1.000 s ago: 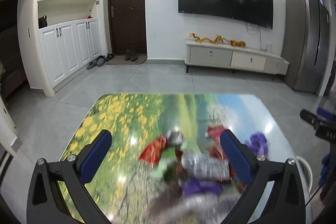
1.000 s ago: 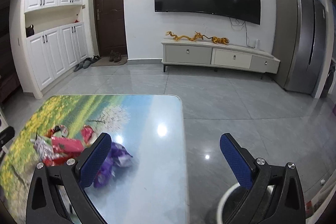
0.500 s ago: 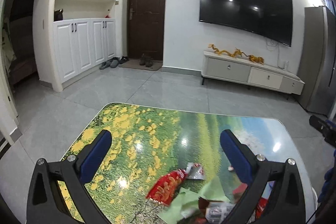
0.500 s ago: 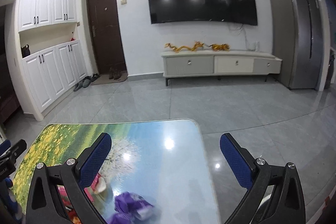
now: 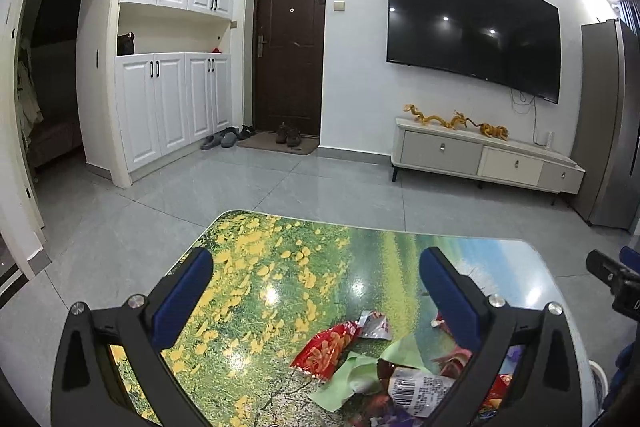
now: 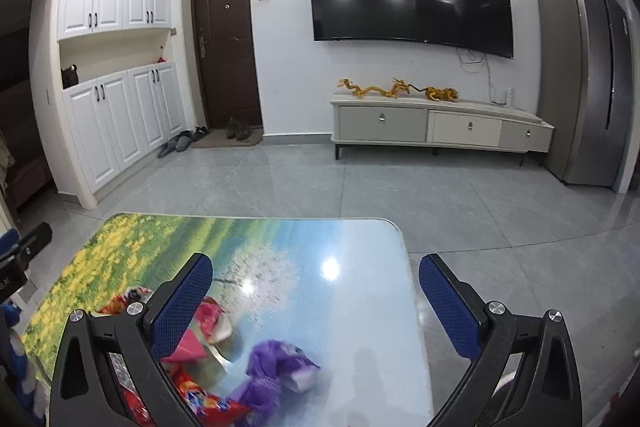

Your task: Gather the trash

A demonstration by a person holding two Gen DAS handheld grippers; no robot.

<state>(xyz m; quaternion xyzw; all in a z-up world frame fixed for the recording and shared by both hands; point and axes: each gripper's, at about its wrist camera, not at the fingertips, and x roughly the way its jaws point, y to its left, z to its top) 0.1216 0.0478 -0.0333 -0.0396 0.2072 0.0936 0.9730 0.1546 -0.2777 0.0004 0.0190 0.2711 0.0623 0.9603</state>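
Note:
A heap of wrappers lies on the landscape-printed table: a red snack bag, a green paper and a barcoded packet. My left gripper hovers open above the table, just behind the heap, holding nothing. In the right wrist view a crumpled purple wrapper and pink and red wrappers lie on the table at the lower left. My right gripper is open and empty above the table's right end, its right finger past the edge.
A grey tiled floor stretches to a TV cabinet under a wall TV. White cupboards and a dark door stand at the left, a tall fridge at the right. A white rim shows beside the table's right end.
Both grippers have tilted up and drawn back, so the wrappers sit lower in both views. Both stayed open and empty.

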